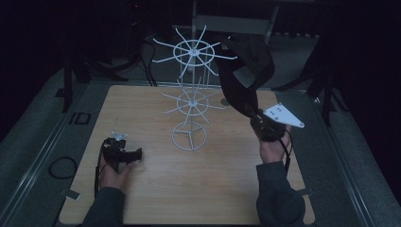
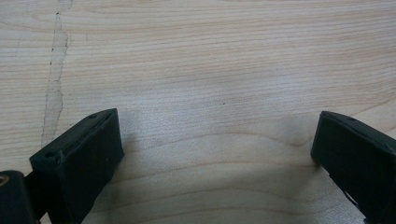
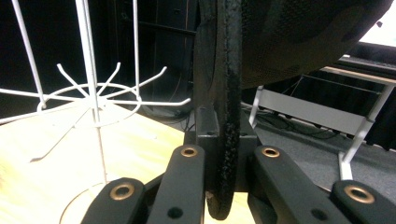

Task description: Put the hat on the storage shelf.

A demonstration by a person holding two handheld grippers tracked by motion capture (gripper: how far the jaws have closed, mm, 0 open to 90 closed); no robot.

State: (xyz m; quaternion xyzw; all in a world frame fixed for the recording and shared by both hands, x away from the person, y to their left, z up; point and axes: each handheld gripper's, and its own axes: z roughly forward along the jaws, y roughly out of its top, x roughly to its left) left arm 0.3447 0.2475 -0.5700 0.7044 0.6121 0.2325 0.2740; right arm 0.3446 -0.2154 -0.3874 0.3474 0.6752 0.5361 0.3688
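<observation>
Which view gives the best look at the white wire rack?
The high view: the white wire rack shows whole, with two tiers of hooked arms, pole and ring base on the table. The right gripper view catches part of its lower tier and pole. The left gripper view looks at bare wood.

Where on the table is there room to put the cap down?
Bare wood lies between the rack's round base and the table's near edge, between both hands. The right gripper holds the cap; it is crowded at the rack's arms.

Pale wooden table (image 1: 156,194), white wire rack (image 1: 189,137) standing mid-table.
</observation>
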